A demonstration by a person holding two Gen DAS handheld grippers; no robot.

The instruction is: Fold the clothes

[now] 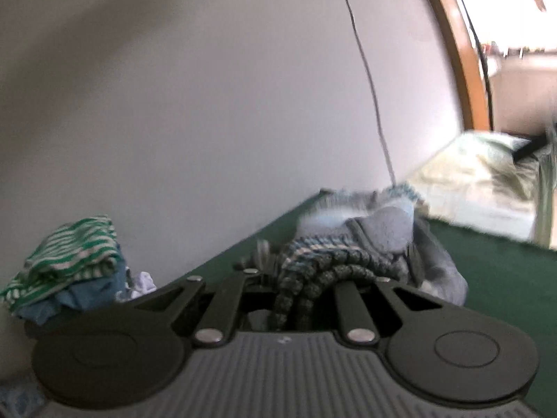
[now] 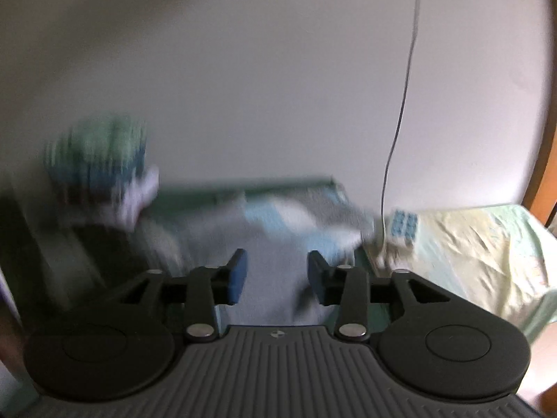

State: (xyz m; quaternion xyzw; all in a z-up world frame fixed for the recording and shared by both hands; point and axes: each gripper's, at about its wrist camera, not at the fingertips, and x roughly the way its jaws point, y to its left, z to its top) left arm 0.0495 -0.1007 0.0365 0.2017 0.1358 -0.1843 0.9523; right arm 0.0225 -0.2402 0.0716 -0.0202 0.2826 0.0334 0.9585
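In the left wrist view my left gripper (image 1: 296, 278) is shut on a bunched, dark patterned garment (image 1: 330, 264) with grey and light-blue fabric (image 1: 379, 223) gathered just beyond the fingers, over the green surface (image 1: 487, 264). A pile with a green-and-white striped garment (image 1: 69, 247) on top lies at the left by the wall. In the right wrist view my right gripper (image 2: 276, 275) is open with blue pads (image 2: 236, 275) apart, empty, above a blurred grey garment (image 2: 271, 244). The striped pile (image 2: 101, 149) shows blurred at the left.
A white wall stands close behind the green surface. A thin cable (image 1: 369, 80) hangs down the wall. A bed with a pale sheet (image 2: 480, 250) lies to the right, with a wooden door frame (image 1: 463, 55) beyond it.
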